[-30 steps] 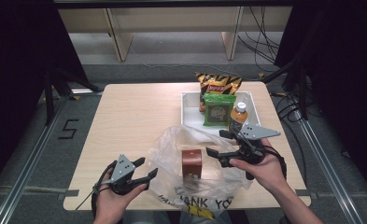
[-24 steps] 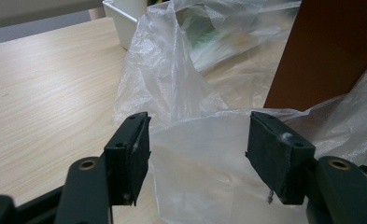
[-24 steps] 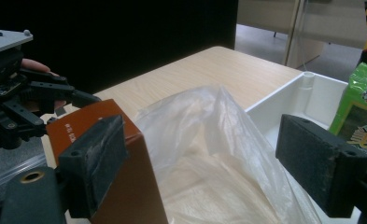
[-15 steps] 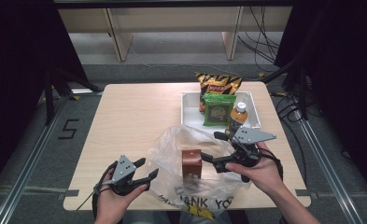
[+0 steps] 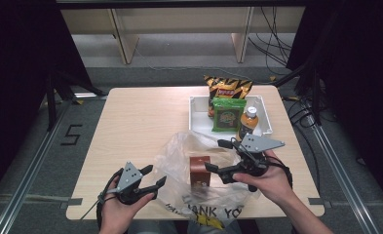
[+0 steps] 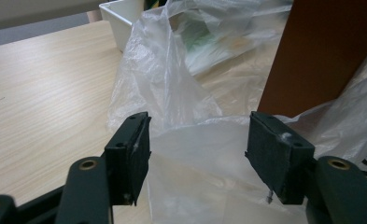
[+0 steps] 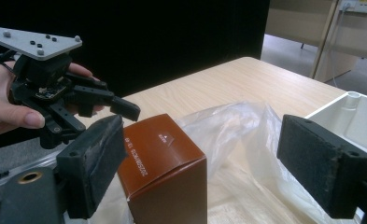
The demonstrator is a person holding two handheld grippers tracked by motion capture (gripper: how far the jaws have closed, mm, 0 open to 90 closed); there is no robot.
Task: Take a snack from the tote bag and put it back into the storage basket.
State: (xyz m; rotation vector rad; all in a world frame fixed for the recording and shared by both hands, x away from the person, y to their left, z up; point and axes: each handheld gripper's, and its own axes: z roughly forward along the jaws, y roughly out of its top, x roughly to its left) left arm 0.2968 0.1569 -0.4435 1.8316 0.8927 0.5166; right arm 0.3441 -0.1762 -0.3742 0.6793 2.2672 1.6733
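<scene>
- The person's left hand [image 5: 116, 209] is reaching in from the near edge, holding the left gripper [image 5: 154, 176] low with its jaws standing parted and pointing right.
- The right hand [image 5: 269, 179] is gripping the right gripper [image 5: 216, 157] from behind, its jaws spread wide and pointing left toward the other gripper.
- Both forearms are entering from the bottom of the high view.
</scene>
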